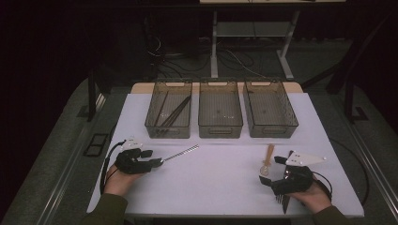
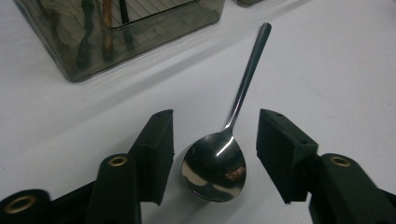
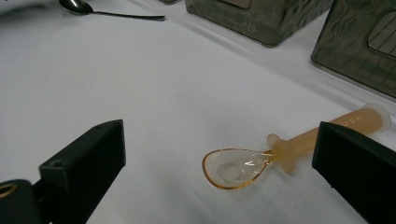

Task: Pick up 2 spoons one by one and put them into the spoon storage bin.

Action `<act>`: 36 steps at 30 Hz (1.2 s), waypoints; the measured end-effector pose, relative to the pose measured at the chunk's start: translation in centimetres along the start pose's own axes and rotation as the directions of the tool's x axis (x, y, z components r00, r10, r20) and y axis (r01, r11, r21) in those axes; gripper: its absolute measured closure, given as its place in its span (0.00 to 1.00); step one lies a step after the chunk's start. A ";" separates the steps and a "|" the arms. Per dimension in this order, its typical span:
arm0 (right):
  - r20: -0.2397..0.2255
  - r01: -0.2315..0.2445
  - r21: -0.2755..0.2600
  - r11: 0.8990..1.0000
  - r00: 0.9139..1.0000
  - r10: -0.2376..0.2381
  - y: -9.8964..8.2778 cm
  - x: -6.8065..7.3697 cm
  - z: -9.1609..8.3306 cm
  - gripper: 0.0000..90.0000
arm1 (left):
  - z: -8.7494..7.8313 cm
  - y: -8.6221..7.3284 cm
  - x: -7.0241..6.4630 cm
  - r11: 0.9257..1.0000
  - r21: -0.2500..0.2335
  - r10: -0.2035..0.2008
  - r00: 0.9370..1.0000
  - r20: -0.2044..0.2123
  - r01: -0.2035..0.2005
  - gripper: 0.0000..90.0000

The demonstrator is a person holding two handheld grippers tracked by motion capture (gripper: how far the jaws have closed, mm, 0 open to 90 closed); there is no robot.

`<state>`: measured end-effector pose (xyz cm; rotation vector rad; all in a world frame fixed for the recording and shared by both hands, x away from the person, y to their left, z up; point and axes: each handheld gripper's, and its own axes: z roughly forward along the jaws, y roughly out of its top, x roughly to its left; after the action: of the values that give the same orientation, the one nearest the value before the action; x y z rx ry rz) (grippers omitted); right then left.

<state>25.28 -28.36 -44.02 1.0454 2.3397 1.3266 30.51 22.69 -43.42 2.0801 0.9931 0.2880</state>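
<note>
**Closing on the metal spoon, amber spoon waiting**

While your left gripper (image 2: 215, 154) sits low near the table's (image 1: 220, 183) front-left corner, its jaws stand half-wide either side of the bowl of the metal spoon (image 2: 219, 161), with a gap showing on each side; the pads do not yet press. The spoon lies flat, handle running away toward the three smoky bins along the far edge. You look to be at the grasp step: finish closing squarely on the bowl or neck, since polished steel may slip, then lift level. The left bin (image 1: 168, 112) already holds long dark utensils, so judge which bin suits it.

Toward the front-right corner, your right gripper (image 3: 219, 163) stands wide open around the amber plastic spoon (image 3: 261, 161), which lies flat and untouched, handle under the right-hand jaw. Centre over it before closing.
</note>
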 end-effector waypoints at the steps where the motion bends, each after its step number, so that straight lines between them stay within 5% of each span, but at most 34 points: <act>1: 0.001 0.000 0.000 1.000 1.000 0.000 0.0 0.0 0.0 0.03 | 0.1 0.0 0.0 1.000 0.002 -0.007 1.000 -0.006 0.007 0.55; 18: 0.001 0.001 0.004 1.000 1.000 -0.001 0.0 0.0 0.0 0.03 | 0.9 -0.3 0.2 0.995 0.100 -0.009 1.000 -0.023 0.011 0.56; 23: 0.002 0.000 0.005 1.000 1.000 0.000 0.0 0.0 0.0 0.03 | 0.9 -0.4 0.2 0.995 0.093 -0.014 1.000 -0.022 0.016 0.56; 36: 0.003 0.002 0.005 1.000 1.000 -0.002 0.0 0.1 0.0 0.03 | 1.0 -0.4 -0.5 0.992 0.114 0.053 0.999 -0.013 -0.051 0.63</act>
<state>25.25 -28.30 -44.04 1.0451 2.3427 1.3188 30.43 21.88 -44.30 2.2125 0.9864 0.2803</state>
